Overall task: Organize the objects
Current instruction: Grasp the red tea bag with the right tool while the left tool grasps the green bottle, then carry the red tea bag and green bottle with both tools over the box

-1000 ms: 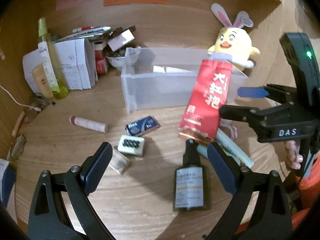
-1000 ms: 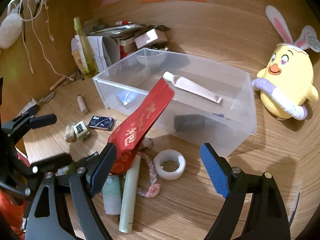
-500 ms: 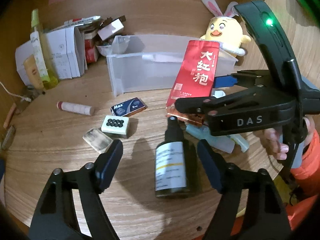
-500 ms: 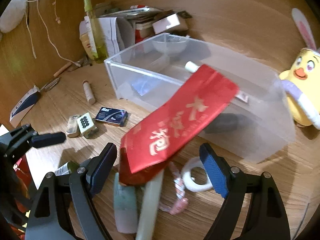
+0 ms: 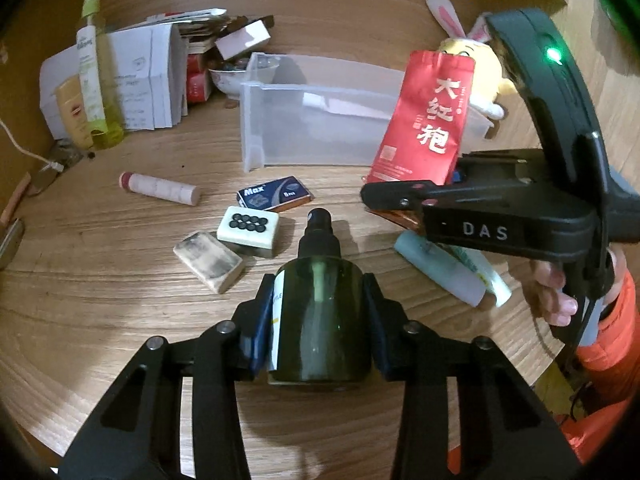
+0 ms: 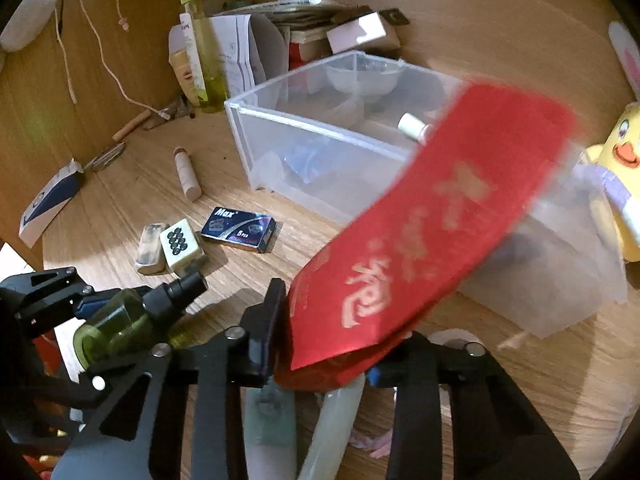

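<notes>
Wrist views: left tongs (image 5: 316, 312) just clamped bottle (image 5: 316, 320), right tongs (image 6: 332, 344) pouch (image 6: 432, 216) beside bin (image 5: 320, 128) edge.

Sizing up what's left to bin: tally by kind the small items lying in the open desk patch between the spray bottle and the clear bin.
Blocks: 2, dotted tile, smudged block
Pink-capped stick: 1
Blue Max box: 1
Total: 4

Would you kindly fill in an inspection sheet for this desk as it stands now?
Surface: wooden desk, crowded.
Job's things: clear bin holds a white tube; green spray bottle; red tea pouch.
Clutter: mahjong tile, Max box, eraser, pink stick, plush chick, papers.
Grippers: left gripper has just closed on the bottle; right gripper on the pouch.
Cables: white cord by the wall.
Surroundings: wooden wall.
</notes>
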`<move>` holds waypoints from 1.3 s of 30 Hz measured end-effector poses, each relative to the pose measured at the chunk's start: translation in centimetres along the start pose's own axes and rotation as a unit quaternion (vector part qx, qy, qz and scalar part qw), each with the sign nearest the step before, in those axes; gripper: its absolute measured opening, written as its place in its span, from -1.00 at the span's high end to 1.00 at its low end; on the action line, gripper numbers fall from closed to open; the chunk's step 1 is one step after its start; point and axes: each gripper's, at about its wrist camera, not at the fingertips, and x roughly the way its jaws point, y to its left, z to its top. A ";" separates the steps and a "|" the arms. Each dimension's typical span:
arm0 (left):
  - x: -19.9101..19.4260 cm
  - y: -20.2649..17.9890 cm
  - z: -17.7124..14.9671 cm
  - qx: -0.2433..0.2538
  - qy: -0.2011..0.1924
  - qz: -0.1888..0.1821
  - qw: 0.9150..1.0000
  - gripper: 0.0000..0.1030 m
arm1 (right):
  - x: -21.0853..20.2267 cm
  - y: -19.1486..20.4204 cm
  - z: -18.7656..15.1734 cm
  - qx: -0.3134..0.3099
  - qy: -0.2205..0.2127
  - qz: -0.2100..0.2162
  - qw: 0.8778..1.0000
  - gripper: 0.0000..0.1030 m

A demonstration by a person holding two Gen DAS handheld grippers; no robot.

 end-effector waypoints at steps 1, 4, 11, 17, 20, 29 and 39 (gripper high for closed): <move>-0.1 0.1 0.1 -0.003 -0.002 -0.001 1.000 0.21 | -0.2 0.1 0.0 -0.002 -0.003 -0.001 1.000 0.45; -0.4 0.3 0.4 -0.008 -0.011 0.000 1.000 0.21 | -0.9 0.1 0.0 -0.007 -0.015 -0.006 1.000 0.47; -1.0 0.3 1.7 -0.018 -0.027 -0.001 0.999 0.21 | -2.8 -0.1 0.2 -0.011 -0.040 -0.007 0.999 0.47; -1.5 0.2 3.2 -0.026 -0.042 0.000 0.999 0.21 | -4.9 -0.6 0.5 -0.015 -0.067 -0.015 0.998 0.47; -2.1 0.2 4.0 -0.028 -0.053 0.001 0.998 0.21 | -5.9 -1.0 0.7 -0.015 -0.079 -0.017 0.997 0.47; -3.1 0.3 7.3 -0.032 -0.082 0.005 0.996 0.21 | -7.9 -2.7 1.6 0.002 -0.112 -0.016 0.994 0.47; -3.0 -0.4 11.7 -0.015 -0.106 0.017 0.994 0.21 | -9.3 -4.9 4.2 0.005 -0.147 -0.048 0.988 0.47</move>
